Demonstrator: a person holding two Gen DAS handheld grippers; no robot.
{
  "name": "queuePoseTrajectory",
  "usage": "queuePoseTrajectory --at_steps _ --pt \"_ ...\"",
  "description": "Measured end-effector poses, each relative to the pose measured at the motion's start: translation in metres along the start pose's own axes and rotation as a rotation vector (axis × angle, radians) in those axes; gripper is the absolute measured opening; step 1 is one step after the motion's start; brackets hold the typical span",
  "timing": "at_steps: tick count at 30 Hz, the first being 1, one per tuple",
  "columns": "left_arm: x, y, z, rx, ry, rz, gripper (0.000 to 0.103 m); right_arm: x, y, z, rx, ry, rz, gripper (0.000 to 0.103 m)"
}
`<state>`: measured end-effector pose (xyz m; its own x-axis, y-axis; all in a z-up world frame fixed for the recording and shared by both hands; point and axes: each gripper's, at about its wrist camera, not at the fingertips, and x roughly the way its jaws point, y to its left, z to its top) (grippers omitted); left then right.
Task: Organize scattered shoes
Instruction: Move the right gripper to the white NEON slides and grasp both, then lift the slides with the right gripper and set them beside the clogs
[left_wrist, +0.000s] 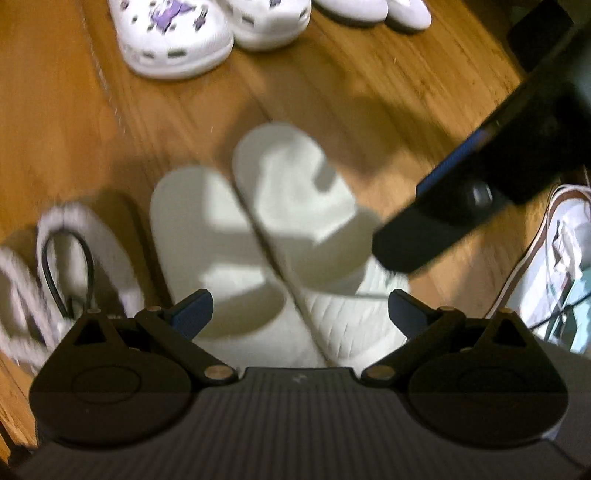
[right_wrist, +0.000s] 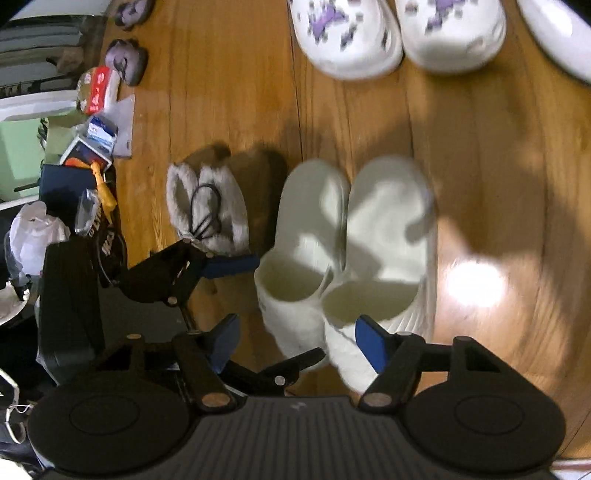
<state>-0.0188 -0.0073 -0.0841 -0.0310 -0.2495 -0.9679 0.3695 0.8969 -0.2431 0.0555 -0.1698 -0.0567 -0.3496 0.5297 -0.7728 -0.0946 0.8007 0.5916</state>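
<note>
both hand-held grippers open over the cream slide pair

left hand-held gripper (left_wrist: 301, 312): jaws wide apart, nothing between the blue pads (left_wrist: 192, 314). it points steeply down at the wooden floor (left_wrist: 74, 110), hanging over the heel ends of two cream slide sandals (left_wrist: 280, 229). no contact visible.

right hand-held gripper (right_wrist: 297, 345): jaws apart, not clamped on anything. the heel of the right-hand slide sits in the gap between its pads (right_wrist: 371, 345), but whether a pad touches it, cannot tell; frame is blurred. in the left wrist view this gripper comes in from the upper right, its tip over the right slide's side.

cream slide sandals (right_wrist: 351, 251): side by side on the floor, touching along their inner edges, toes pointing away from both cameras. in the left wrist view they sit at a slight angle to each other.

other shoes:
- fuzzy grey slipper (right_wrist: 207, 206) with a black cord looped on it, just left of the slides, apart from them.
- white clogs with purple charms (right_wrist: 399, 33), a pair side by side, further up the floor, well apart from the slides.
- more white shoes (left_wrist: 373, 11) right of the clogs, cut off by the frame edge.
- white sneaker (left_wrist: 565, 236) with laces at the right edge of the left wrist view.

clutter of packets and boxes (right_wrist: 96, 122) along the left edge of the floor in the right wrist view.
</note>
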Motion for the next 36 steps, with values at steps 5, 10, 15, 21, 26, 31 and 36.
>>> queuePoseTrajectory --at_steps 5,10,15,21,26,31,36 --pt "0.0 0.0 -0.027 0.0 -0.01 0.013 0.103 0.025 0.007 0.004 0.013 0.043 -0.006 0.071" --pt "-0.011 0.001 -0.041 0.005 -0.059 0.05 0.103 0.043 0.018 0.016 -0.018 0.068 -0.071 0.071" --pt "-0.024 0.006 -0.053 0.002 -0.097 0.089 0.103 0.064 0.029 0.024 -0.024 0.099 -0.14 0.071" --pt "-0.028 0.02 -0.065 -0.024 -0.104 0.075 0.103 0.091 0.031 0.035 0.056 0.12 -0.257 0.072" --pt "-0.026 0.032 -0.068 -0.078 -0.1 0.042 0.103 0.111 0.028 0.043 0.138 0.158 -0.307 0.075" --pt "-0.033 0.033 -0.074 -0.093 -0.119 0.028 0.103 0.129 0.036 0.049 0.137 0.202 -0.373 0.075" --pt "-0.036 0.035 -0.082 -0.105 -0.13 0.019 0.103 0.149 0.037 0.048 0.103 0.229 -0.473 0.063"
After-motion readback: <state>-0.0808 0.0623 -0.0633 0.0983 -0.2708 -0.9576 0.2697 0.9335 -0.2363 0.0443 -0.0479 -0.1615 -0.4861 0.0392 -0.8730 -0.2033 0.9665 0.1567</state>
